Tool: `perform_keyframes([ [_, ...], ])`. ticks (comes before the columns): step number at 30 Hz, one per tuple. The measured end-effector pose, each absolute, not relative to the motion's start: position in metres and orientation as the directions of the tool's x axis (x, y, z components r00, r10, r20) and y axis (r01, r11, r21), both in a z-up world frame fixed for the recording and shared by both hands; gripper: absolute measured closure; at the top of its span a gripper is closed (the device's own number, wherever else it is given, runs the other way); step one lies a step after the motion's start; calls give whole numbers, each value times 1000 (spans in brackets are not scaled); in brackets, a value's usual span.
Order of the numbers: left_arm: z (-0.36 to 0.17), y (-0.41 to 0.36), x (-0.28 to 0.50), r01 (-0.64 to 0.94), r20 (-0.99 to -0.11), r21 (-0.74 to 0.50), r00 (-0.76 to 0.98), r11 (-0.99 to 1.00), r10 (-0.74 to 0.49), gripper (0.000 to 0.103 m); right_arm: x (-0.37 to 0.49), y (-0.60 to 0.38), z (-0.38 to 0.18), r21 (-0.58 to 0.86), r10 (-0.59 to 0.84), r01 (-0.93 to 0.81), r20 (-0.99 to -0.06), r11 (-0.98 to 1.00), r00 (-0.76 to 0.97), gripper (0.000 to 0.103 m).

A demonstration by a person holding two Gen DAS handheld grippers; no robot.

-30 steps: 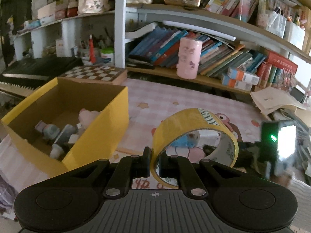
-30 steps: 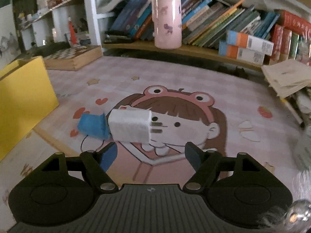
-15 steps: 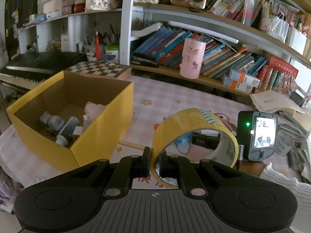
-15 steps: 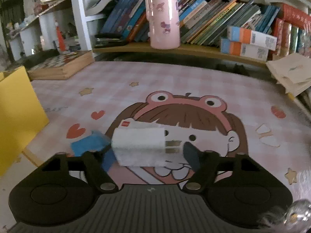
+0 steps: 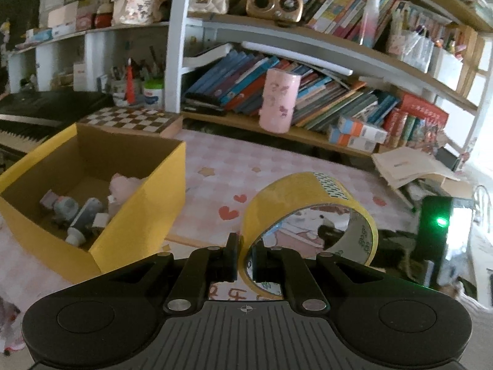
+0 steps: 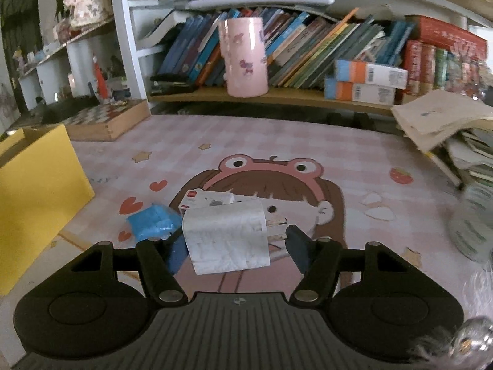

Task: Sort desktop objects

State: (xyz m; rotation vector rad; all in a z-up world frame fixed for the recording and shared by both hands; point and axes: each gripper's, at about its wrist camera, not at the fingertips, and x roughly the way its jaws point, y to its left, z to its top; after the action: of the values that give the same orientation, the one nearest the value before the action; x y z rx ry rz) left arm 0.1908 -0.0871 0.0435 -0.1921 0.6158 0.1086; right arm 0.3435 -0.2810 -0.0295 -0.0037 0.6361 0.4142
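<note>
Counts: one roll of yellow tape (image 5: 308, 212), one white plug charger (image 6: 226, 239), one crumpled blue wrapper (image 6: 154, 222), one small white box with a red label (image 6: 203, 200), one yellow cardboard box (image 5: 135, 212), one pink cup (image 6: 245, 57) on the shelf, one chessboard case (image 6: 107, 120).

Left gripper (image 5: 245, 260): jaws pinched on the wall of the tape roll, one finger outside, one inside the ring. The roll stands on edge, lifted above the pink cartoon desk mat (image 6: 339, 151), just right of the yellow box. Roll is wide, yellow outside, printed grey liner inside, with a patterned strip across its top.

Yellow box is open at the top, brown inside; it holds several small tubes or bottles and something pale pink. An exact count is not possible.

Right gripper (image 6: 235, 245): its jaws have just been closing and now clamp the charger. Left pad on the body, right pad at the metal prongs, which point right. Charger body is a rounded white block, surface mottled grey. It is held just above the mat; wrapper and small box lie behind it on the mat.
</note>
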Motion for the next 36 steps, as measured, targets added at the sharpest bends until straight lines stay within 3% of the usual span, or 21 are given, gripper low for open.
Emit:
perform_keyframes([
  [19, 47, -66, 157, 34, -540, -266, 823, 963, -178, 96, 220, -312, 24, 156, 308, -268, -583, 951, 752, 40],
  [36, 39, 4, 70, 26, -542, -278, 821, 960, -180, 96, 126, -229, 35, 108, 320, -319, -584, 941, 746, 40],
])
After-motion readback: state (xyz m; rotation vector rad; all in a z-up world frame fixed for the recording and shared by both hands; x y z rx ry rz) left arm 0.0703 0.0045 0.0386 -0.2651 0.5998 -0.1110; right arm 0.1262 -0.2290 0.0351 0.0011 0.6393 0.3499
